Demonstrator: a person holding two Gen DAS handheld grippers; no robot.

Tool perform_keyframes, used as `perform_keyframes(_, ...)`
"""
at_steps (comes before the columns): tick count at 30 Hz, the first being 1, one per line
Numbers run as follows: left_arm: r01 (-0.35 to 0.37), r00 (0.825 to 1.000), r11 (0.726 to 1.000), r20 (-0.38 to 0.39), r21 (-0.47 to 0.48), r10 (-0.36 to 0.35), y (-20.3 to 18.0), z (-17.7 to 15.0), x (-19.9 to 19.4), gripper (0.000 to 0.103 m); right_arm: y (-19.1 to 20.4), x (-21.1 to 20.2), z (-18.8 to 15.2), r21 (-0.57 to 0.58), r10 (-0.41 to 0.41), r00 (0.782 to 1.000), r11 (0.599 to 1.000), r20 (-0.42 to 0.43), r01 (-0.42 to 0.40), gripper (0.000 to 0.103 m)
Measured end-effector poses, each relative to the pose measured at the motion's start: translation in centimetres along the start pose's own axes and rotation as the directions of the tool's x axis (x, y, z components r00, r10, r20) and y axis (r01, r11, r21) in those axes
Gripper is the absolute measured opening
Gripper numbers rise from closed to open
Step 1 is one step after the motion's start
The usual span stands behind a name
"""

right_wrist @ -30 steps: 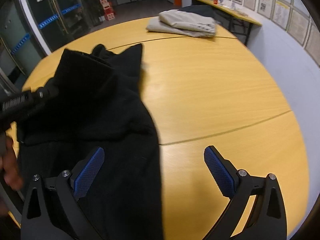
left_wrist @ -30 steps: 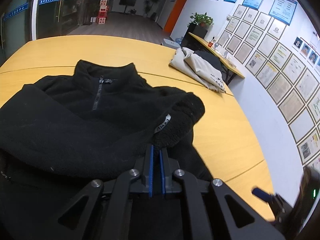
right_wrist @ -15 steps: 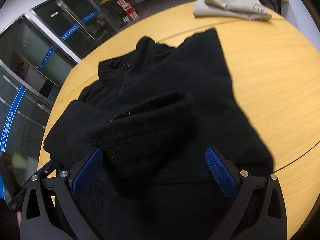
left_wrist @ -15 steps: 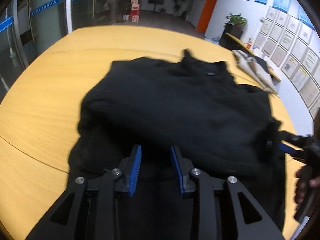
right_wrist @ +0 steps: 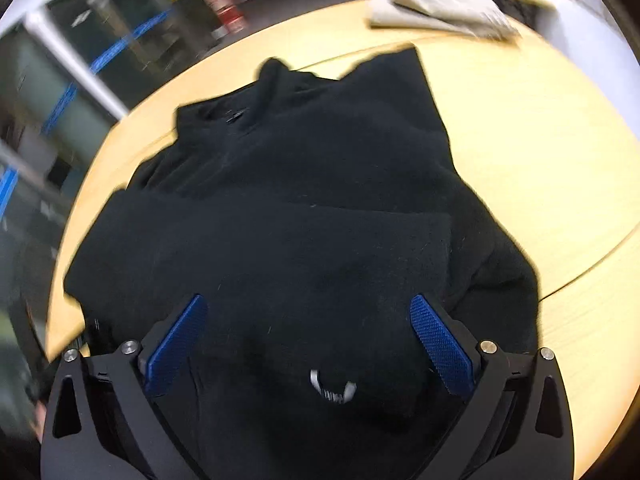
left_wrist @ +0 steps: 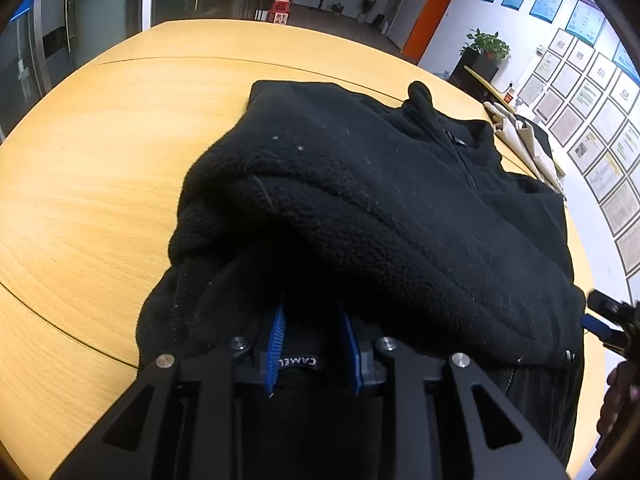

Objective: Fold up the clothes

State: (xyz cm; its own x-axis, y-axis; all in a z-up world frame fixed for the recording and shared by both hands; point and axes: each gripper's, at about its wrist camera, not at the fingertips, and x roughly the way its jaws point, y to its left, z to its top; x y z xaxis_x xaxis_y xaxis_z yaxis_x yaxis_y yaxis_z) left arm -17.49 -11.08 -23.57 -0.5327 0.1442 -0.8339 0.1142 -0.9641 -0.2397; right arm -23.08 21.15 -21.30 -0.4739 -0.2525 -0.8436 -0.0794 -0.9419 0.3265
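Black fleece jacket [left_wrist: 400,200]: lies centred on the round wooden table [left_wrist: 100,160], collar at the far end, one sleeve [left_wrist: 320,216] folded across the chest. Left gripper [left_wrist: 312,340]: part-open, fingers either side of the near fleece edge by the woven label; no firm pinch visible. Right gripper [right_wrist: 316,344]: wide open over the near hem, holding nothing. Beige garment [right_wrist: 440,12]: far right, well apart. Risk: thick pile may slip from a shallow pinch, dropping the sleeve fold.
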Motion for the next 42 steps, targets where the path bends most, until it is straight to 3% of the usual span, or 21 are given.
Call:
perform_keyframes(1,0.002,1.000,1.000,0.002,0.002,-0.002,0.0,0.1,0.1,0.027,-0.1,0.3,0.1,-0.009,-0.008,1.000,1.000,-0.004,0.008,0.078)
perform_keyframes(2,0.004,1.000,1.000,0.003,0.005,-0.004,-0.1,0.1,0.1,0.027,0.0,0.7,0.3,-0.042,-0.019,1.000,0.999,-0.025,0.018,0.044)
perform_keyframes(4,0.010,1.000,1.000,0.007,0.010,-0.010,0.0,0.1,0.2,0.027,0.3,0.6,0.6,-0.080,-0.003,0.999,0.997,-0.050,-0.001,0.002)
perform_keyframes(7,0.009,1.000,1.000,0.012,0.015,-0.010,-0.1,0.2,0.2,0.027,0.7,-1.0,0.9,-0.114,0.060,0.997,0.991,-0.042,-0.065,0.000)
perform_keyframes(9,0.005,1.000,1.000,0.015,0.017,-0.006,-0.1,0.1,0.2,0.027,0.9,-2.4,0.9,-0.148,0.075,0.997,0.986,-0.016,-0.076,0.007)
perform_keyframes(10,0.003,1.000,1.000,0.016,0.018,-0.004,-0.2,0.2,0.3,0.027,0.6,-2.7,0.8,-0.156,0.063,0.998,0.986,-0.006,-0.063,0.038)
perform_keyframes(11,0.002,1.000,1.000,0.017,0.018,-0.002,-0.3,0.2,0.3,0.027,0.3,-2.9,0.6,-0.160,0.034,0.999,0.987,0.000,-0.033,0.085)
perform_keyframes(12,0.001,1.000,1.000,0.017,0.017,-0.001,-0.3,0.2,0.3,0.027,-0.3,-3.0,0.4,-0.151,-0.003,1.000,0.989,0.009,0.004,0.097)
perform_keyframes(13,0.001,1.000,1.000,0.017,0.016,-0.001,-0.3,0.2,0.3,0.027,-1.1,-3.0,0.3,-0.129,-0.021,1.000,0.991,0.019,0.024,0.098)
perform_keyframes(18,-0.007,1.000,1.000,0.018,0.024,0.006,-0.5,0.1,0.3,0.027,-3.9,-1.5,-0.2,-0.066,-0.071,0.997,0.995,-0.033,0.069,0.097)
perform_keyframes(19,-0.007,1.000,1.000,0.017,0.025,0.007,-0.5,0.1,0.3,0.027,-4.3,-0.6,-0.3,-0.048,-0.050,0.997,0.998,-0.065,0.047,0.086)
perform_keyframes(20,-0.008,1.000,1.000,0.017,0.026,0.008,-0.5,0.1,0.3,0.027,-4.4,0.1,-0.4,-0.037,-0.020,0.995,0.999,-0.093,0.017,0.064)
perform_keyframes(21,-0.008,1.000,1.000,0.016,0.026,0.008,-0.5,0.1,0.3,0.027,-4.5,0.7,-0.5,-0.031,0.004,0.993,1.000,-0.119,-0.008,0.051)
perform_keyframes(22,-0.008,1.000,1.000,0.016,0.026,0.007,-0.5,0.1,0.3,0.027,-4.1,1.1,-0.7,-0.046,-0.003,0.990,0.999,-0.138,-0.004,0.032)
perform_keyframes(23,-0.007,1.000,1.000,0.015,0.026,0.007,-0.5,0.1,0.3,0.027,-3.8,1.4,-0.7,-0.062,-0.011,0.990,0.998,-0.143,0.003,0.022)
perform_keyframes(25,-0.007,1.000,1.000,0.015,0.027,0.006,-0.5,0.1,0.4,0.027,-3.3,1.0,-0.5,-0.063,0.000,0.991,0.998,-0.131,-0.008,0.013)
perform_keyframes(28,-0.003,1.000,1.000,0.017,0.031,0.003,-0.5,0.1,0.4,0.027,-2.0,-1.3,0.4,-0.086,0.007,0.997,0.996,-0.073,-0.013,0.011)
perform_keyframes(31,0.005,1.000,0.999,0.017,0.033,-0.006,-0.4,0.2,0.4,0.027,0.8,-6.1,2.8,-0.149,0.060,0.997,0.987,0.048,-0.052,0.011)
perform_keyframes(37,0.019,1.000,0.999,0.022,0.044,-0.020,-0.1,0.0,0.3,0.026,5.5,-15.1,9.6,-0.270,0.176,0.951,0.957,0.253,-0.105,0.010)
perform_keyframes(39,0.020,1.000,0.999,0.023,0.047,-0.021,0.1,0.0,0.3,0.024,5.9,-15.9,10.9,-0.288,0.179,0.947,0.952,0.268,-0.098,0.010)
perform_keyframes(42,0.012,1.000,0.999,0.022,0.050,-0.013,0.3,0.0,0.3,0.019,3.3,-11.7,11.0,-0.224,0.117,0.981,0.971,0.154,-0.081,0.010)
